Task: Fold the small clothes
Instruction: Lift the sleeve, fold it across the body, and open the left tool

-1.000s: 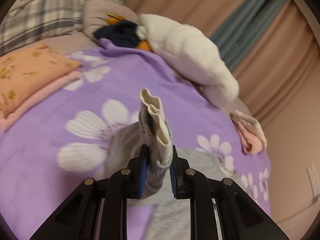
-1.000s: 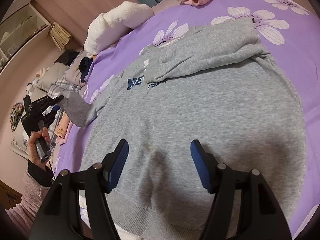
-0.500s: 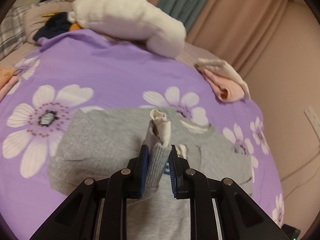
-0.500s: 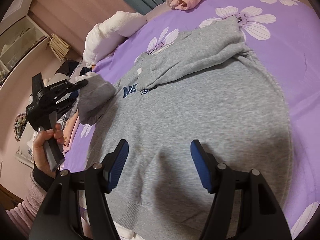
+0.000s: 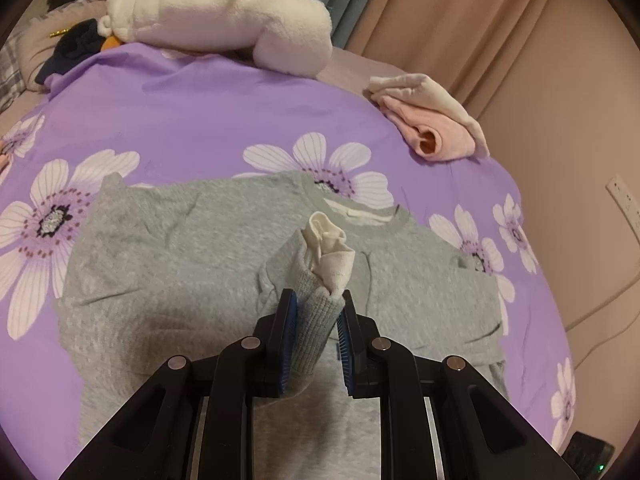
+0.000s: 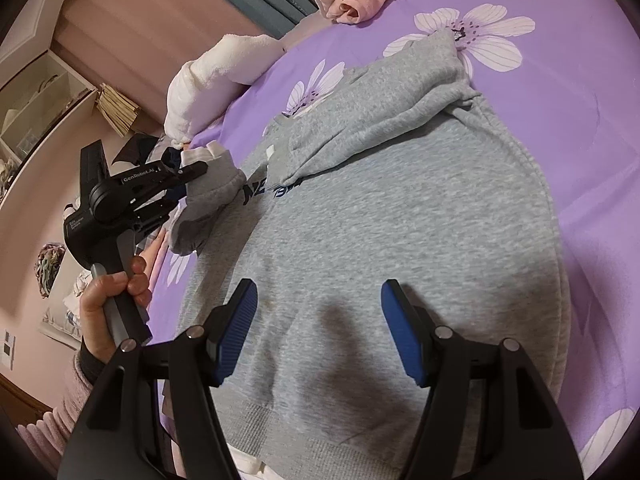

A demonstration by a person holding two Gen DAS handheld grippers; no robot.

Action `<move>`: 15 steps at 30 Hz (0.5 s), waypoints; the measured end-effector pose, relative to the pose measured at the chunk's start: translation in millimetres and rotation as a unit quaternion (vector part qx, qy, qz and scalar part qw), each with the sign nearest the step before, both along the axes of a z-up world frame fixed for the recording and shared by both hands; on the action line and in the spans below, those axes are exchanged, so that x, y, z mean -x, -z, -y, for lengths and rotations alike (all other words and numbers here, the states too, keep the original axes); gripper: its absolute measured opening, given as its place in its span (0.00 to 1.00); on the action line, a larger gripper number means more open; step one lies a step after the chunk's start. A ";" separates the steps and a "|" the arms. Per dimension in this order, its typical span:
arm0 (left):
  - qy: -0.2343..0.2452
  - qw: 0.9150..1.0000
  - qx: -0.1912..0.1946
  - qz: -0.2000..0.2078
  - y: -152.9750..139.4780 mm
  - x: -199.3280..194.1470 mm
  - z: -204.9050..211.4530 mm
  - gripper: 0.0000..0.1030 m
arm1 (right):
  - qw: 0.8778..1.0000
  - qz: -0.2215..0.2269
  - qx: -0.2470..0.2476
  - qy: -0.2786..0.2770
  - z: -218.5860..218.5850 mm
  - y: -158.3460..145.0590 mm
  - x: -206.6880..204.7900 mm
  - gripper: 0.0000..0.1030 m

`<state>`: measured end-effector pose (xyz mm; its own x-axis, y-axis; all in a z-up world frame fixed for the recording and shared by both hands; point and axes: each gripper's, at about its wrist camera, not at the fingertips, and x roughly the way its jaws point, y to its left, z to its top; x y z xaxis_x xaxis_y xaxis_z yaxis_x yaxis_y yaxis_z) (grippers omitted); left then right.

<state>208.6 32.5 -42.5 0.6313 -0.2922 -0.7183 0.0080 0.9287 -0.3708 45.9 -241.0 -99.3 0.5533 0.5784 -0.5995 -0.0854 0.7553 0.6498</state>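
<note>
A small grey sweatshirt lies flat on the purple flowered bedspread, one sleeve folded across its chest. My left gripper is shut on the cuff of the other sleeve, whose white lining sticks out, and holds it over the sweatshirt's body. It also shows in the right wrist view at the left. My right gripper is open and empty, above the sweatshirt near its hem.
A white plush pillow lies at the far edge of the bed. Folded pink and cream clothes sit at the far right. Dark clothes lie at the far left. Curtains and a wall are behind.
My left gripper has carried the sleeve cuff from beside the sweatshirt in over its chest. My right gripper has stayed open over the hem.
</note>
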 end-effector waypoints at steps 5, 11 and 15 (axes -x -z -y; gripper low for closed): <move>0.014 1.000 -0.002 -0.018 9.0 0.7 8.3 0.18 | 1.000 -0.003 -0.004 -0.004 -3.6 -1.1 -0.1 0.64; 0.045 0.996 0.039 -0.065 29.9 1.4 10.9 0.29 | 1.000 -0.010 -0.014 -0.010 -6.5 -4.1 -6.2 0.64; 0.053 0.996 0.035 -0.065 30.8 11.4 10.0 0.55 | 1.000 -0.007 -0.022 -0.013 -11.9 -11.7 -14.2 0.68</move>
<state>197.3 22.5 -73.3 0.4967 -0.4045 -0.7679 0.0528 0.8972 -0.4384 60.1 -229.2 -87.6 0.5295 0.6185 -0.5806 -0.0942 0.7231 0.6843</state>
